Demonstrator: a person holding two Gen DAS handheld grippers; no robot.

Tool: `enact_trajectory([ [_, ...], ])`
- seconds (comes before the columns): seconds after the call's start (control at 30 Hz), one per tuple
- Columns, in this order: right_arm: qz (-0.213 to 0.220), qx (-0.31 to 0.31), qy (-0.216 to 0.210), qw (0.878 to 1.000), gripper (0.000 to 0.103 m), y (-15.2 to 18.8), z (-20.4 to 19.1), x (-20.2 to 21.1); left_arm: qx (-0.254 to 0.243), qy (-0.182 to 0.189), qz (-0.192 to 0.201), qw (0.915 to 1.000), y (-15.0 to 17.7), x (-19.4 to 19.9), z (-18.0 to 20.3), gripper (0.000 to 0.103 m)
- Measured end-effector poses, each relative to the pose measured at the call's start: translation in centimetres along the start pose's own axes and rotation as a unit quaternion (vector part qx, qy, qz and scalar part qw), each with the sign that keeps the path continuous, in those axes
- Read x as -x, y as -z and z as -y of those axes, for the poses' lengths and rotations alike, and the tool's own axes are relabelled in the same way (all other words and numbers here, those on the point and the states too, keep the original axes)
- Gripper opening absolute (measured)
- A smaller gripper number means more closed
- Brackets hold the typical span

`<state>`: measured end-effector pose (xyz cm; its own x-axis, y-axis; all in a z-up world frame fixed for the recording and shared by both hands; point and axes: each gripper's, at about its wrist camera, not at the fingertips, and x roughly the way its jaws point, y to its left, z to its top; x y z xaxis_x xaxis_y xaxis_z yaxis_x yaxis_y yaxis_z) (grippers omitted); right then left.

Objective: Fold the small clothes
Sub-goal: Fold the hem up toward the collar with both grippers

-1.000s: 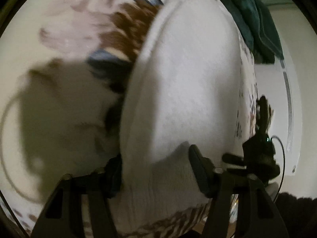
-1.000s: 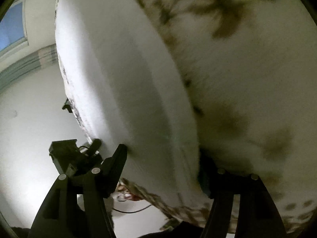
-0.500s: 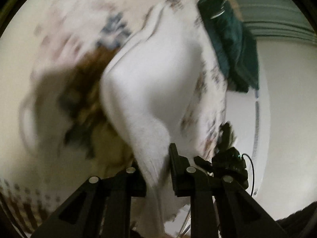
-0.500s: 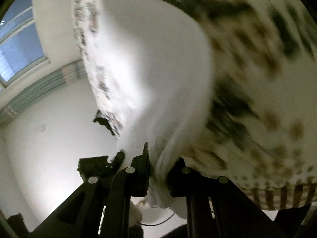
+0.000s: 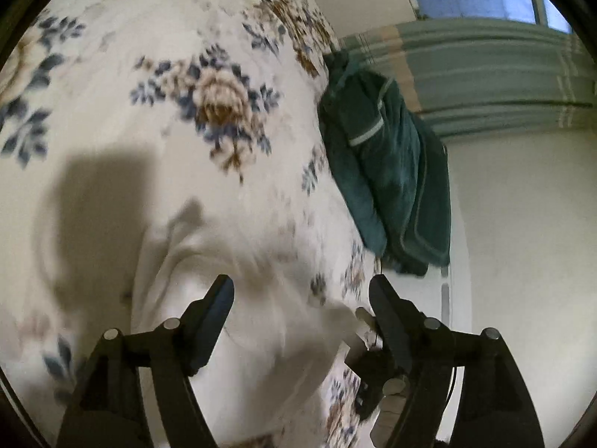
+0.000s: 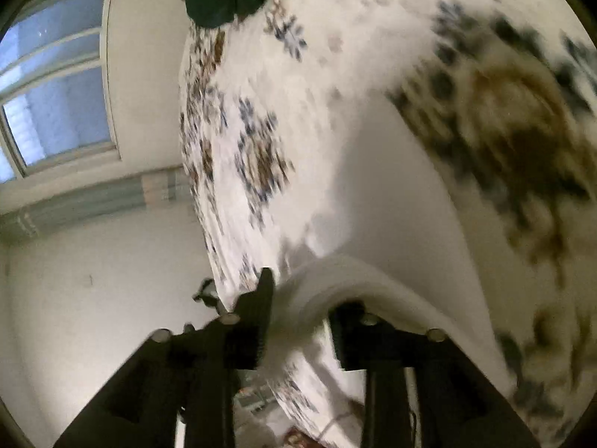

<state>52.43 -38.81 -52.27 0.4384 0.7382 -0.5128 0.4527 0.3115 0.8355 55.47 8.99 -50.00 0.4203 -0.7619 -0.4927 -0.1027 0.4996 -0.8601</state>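
Looking along my left tongs [image 5: 300, 287], I saw their jaws spread wide over the white garment [image 5: 261, 336], gripping nothing. It lay rumpled on the flowered bedspread [image 5: 168, 74], near a dark green towel [image 5: 384, 171]. My right tongs [image 6: 302, 298] stood partly open around a raised fold of it [image 6: 373, 280].

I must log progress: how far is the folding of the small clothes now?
Done: the white cloth seems doubled on the floral bedspread. In hand: nothing; left claw and right claw stand open over it. Left: the green garment lies in a heap.
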Motion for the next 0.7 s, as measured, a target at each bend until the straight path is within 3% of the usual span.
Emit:
enact_trajectory([
  [0.07,0.010,0.009,0.005,1.000,0.058,-1.0,-0.7,-0.5,-0.006,-0.010,0.010,0.9999,-0.8,0.3,-0.2,0.073],
  [0.13,0.017,0.041,0.018,0.999,0.058,-0.8,-1.5,-0.5,-0.047,-0.050,0.014,0.9976,-0.8,0.7,-0.2,0.073],
  [0.17,0.022,0.062,0.045,0.997,0.059,-0.6,-1.7,-0.1,-0.062,-0.067,0.012,0.9957,-0.6,0.4,0.0,0.073],
  [0.3,0.018,0.144,0.172,0.974,0.059,0.8,-0.8,-0.4,-0.153,-0.151,-0.043,0.9758,0.5,-2.8,0.0,0.073],
  [0.4,-0.011,0.163,0.192,0.968,0.059,0.4,0.4,-3.0,-0.202,-0.188,-0.088,0.9570,1.2,-6.9,0.0,0.071],
  [0.43,-0.014,0.167,0.199,0.965,0.059,0.3,0.7,-3.6,-0.214,-0.196,-0.092,0.9526,1.5,-7.6,0.0,0.063],
  [0.47,-0.011,0.173,0.201,0.964,0.048,0.2,0.8,-4.0,-0.227,-0.202,-0.098,0.9477,1.7,-8.6,0.0,0.028],
  [0.5,-0.013,0.178,0.202,0.963,0.017,0.1,0.8,-4.3,-0.233,-0.211,-0.105,0.9435,1.7,-9.3,-0.2,0.008],
  [0.53,-0.014,0.181,0.206,0.962,0.005,-0.2,0.8,-4.9,-0.235,-0.223,-0.112,0.9394,1.8,-9.9,-0.3,0.004],
  [0.7,0.037,0.197,0.202,0.959,0.003,-1.0,-1.1,-2.6,-0.208,-0.200,-0.053,0.9560,0.4,-6.1,-0.1,0.003],
])
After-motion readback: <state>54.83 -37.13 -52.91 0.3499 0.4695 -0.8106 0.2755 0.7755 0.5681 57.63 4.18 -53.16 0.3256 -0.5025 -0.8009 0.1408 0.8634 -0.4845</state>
